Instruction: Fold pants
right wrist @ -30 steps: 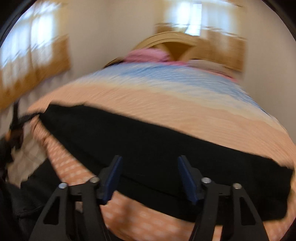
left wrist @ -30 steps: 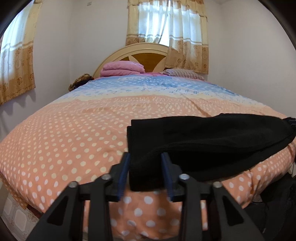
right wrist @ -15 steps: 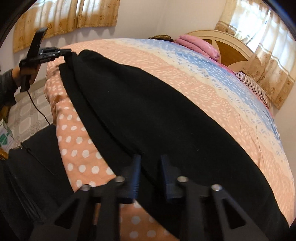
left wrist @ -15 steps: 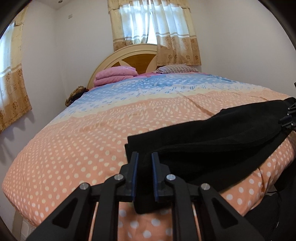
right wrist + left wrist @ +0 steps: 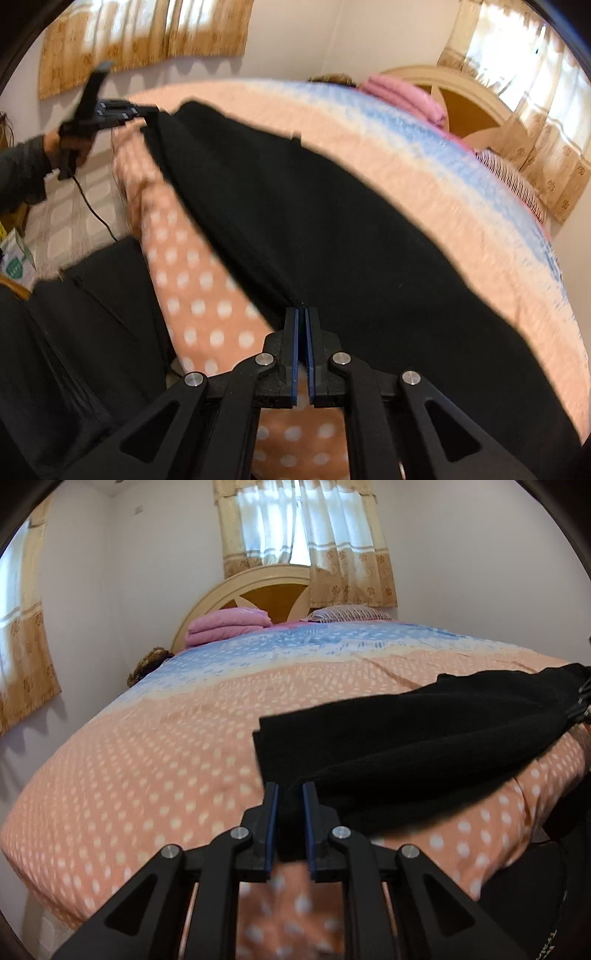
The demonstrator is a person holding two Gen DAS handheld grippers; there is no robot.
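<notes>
Wide bed (image 5: pixel 155 760) under an orange spread with white dots, turning pale blue toward the headboard (image 5: pixel 258 590). Curtains (image 5: pixel 306 539) hanging over the window behind that headboard.

Black pants (image 5: pixel 424 746) stretched long along the foot edge of the bed, doubled lengthwise, one end near the foot corner on the left gripper's side, the other reaching toward the opposite foot corner. Near long edge sagging slightly over the side of the mattress; in the right wrist view, same pants (image 5: pixel 332 229) running diagonally across the orange spread from lower right to upper left.

Folded pink blanket (image 5: pixel 227 627) stacked at the head edge, just beside a striped pillow (image 5: pixel 347 612).

Left gripper (image 5: pixel 289 794) pinching the near end of the pants, jaws narrow with a bunch of black cloth clamped between the blue pads; also seen from the right wrist view at the far end of the cloth (image 5: pixel 147 112), held in a dark-sleeved hand (image 5: pixel 70 144).

Right gripper (image 5: pixel 302 314) at the other end, jaws drawn almost together, pads nipping a thin fold of the cloth at their tips. Both views somewhat blurred.
</notes>
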